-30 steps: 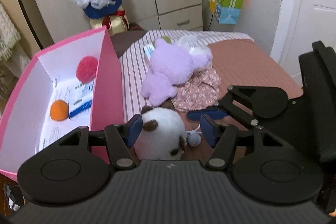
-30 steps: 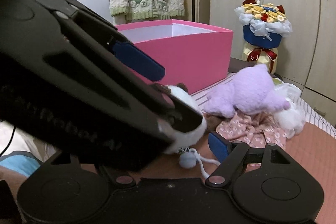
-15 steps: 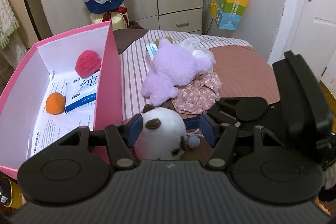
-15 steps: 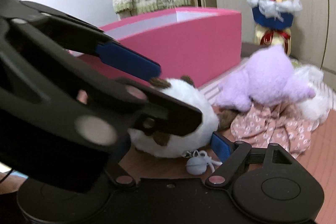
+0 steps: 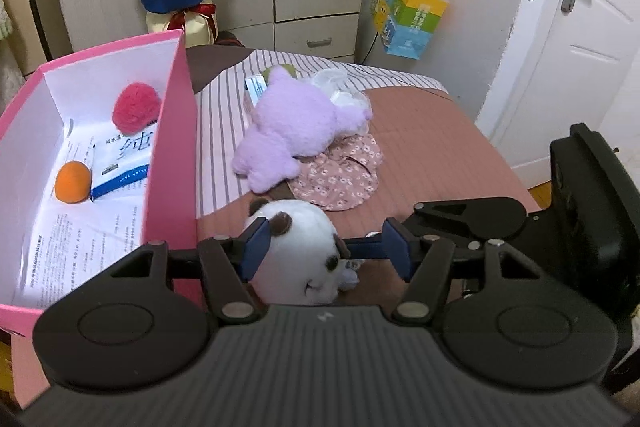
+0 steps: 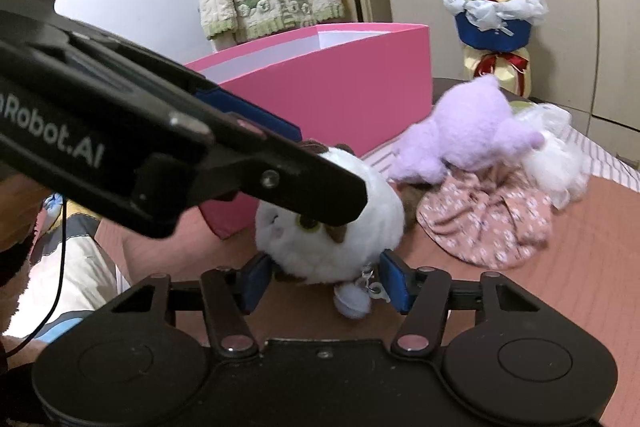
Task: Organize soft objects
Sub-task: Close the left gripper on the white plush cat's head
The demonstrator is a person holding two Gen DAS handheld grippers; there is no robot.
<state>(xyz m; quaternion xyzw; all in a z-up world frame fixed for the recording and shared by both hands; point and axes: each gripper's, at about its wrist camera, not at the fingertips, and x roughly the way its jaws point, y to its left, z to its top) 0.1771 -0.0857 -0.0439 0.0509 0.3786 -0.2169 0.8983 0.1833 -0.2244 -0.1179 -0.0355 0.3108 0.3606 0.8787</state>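
As the right gripper [image 6: 323, 285] closes onto the panda [image 6: 332, 219], the left gripper [image 5: 325, 253] straddles it, spread; box [image 5: 170, 155] at nine o'clock awaits.

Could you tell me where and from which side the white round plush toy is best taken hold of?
Grip the white round plush toy across its round body, coming from the bed edge nearest the grippers. It is ball-shaped and soft, so the widest middle gives most hold; the pink box blocks one side, and the dangling pompom is too small.

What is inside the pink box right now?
Inside the pink box: a red pompom, an orange ball and a blue-and-white packet, all lying on printed paper. The near wall hides the strip along it.
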